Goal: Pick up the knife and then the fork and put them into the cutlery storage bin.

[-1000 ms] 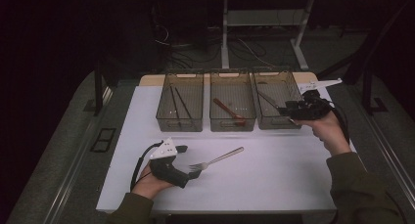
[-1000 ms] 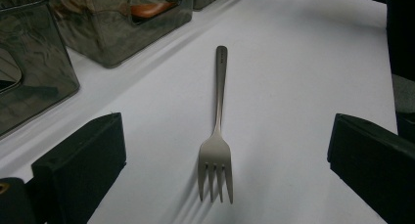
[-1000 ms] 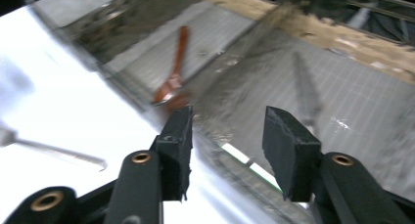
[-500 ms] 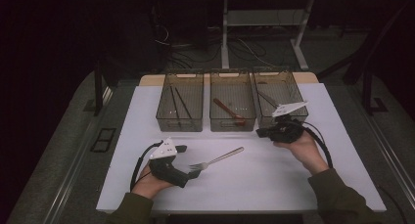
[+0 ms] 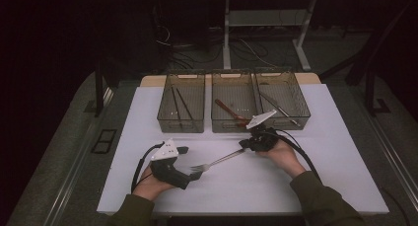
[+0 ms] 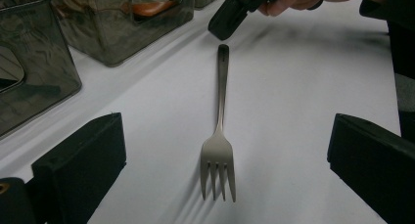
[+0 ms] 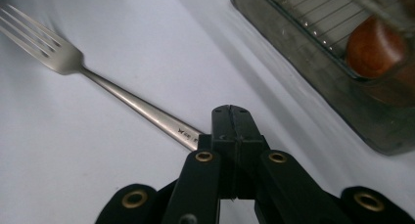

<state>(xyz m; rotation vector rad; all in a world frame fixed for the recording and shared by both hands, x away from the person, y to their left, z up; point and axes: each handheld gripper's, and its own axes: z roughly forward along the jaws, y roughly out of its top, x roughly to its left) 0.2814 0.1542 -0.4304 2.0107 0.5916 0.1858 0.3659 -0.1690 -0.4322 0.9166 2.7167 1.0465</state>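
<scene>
Fork (image 6: 219,150), metal, lying flat on the white sheet (image 5: 325,186). From the left gripper (image 6: 220,185) it lies dead ahead: the tines come nearest, in the gap between the two wide-apart jaws and touching neither, and the long axis runs straight away from them to the handle tip at the far end. Left jaws: apart, empty, with one black pad out to each side of the tines. Right gripper (image 7: 231,119): jaws together with nothing between them, having just been closing; in the right gripper view their joined tip sits over the handle's near end, just beside or upon it, and contact cannot be told. From these jaws the handle runs forward and to the left, out to the tines at the far end. In the high view the fork spans the space between the two hands, tines toward the left gripper, handle toward the right. Judgement: each gripper is close to its own end, and a lengthwise approach suits either. Beyond the fork: three clear bins (image 5: 234,118) in a row, the middle one holding a reddish-brown utensil (image 5: 229,110).
</scene>
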